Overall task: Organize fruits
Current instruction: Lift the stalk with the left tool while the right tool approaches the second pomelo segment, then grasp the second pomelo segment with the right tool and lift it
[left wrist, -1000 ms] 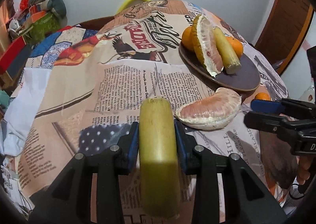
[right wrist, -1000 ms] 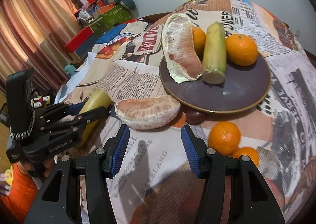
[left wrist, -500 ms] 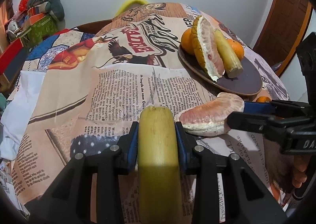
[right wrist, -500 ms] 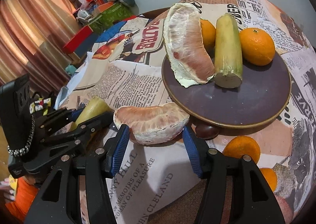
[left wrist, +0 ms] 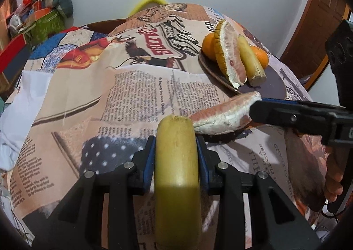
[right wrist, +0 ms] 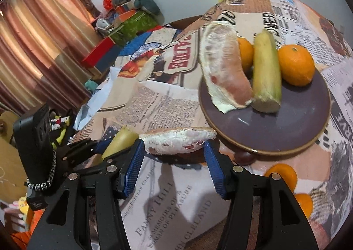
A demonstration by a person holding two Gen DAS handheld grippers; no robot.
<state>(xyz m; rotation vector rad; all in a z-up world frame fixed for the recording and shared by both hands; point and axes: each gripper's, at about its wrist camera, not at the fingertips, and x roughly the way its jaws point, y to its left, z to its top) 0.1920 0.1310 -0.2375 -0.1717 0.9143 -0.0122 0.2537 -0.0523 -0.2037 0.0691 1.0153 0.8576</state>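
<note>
A yellow-green stalk (left wrist: 177,161) is clamped between the blue pads of the left gripper (left wrist: 176,150), and its cut end is seen pointing forward over the cloth (left wrist: 136,95) that covers the table. The same stalk (right wrist: 120,143) and gripper (right wrist: 97,150) are seen at the lower left of the right wrist view. A peeled pomelo wedge (right wrist: 178,140) is seen lifted a little above the cloth, between the pads of the right gripper (right wrist: 174,150); the left pad is touching one end of it and the right pad is just at the other end, so the wedge seems to be held, with the jaws at a middle width. In the left wrist view this wedge (left wrist: 222,117) is found just right of the stalk tip, with one black finger of the right gripper (left wrist: 253,107) lying across its far end. Behind it a dark plate (right wrist: 275,131) is standing on the cloth, and on it are placed a second pomelo wedge (right wrist: 225,69), a second stalk (right wrist: 267,69) beside that wedge, and two oranges (right wrist: 296,64) behind them. Two more oranges (right wrist: 283,174) are lying on the cloth near the plate, at the right of the right gripper. A dark brown round thing (right wrist: 243,157) is seen under the plate edge; what it is cannot be told
</note>
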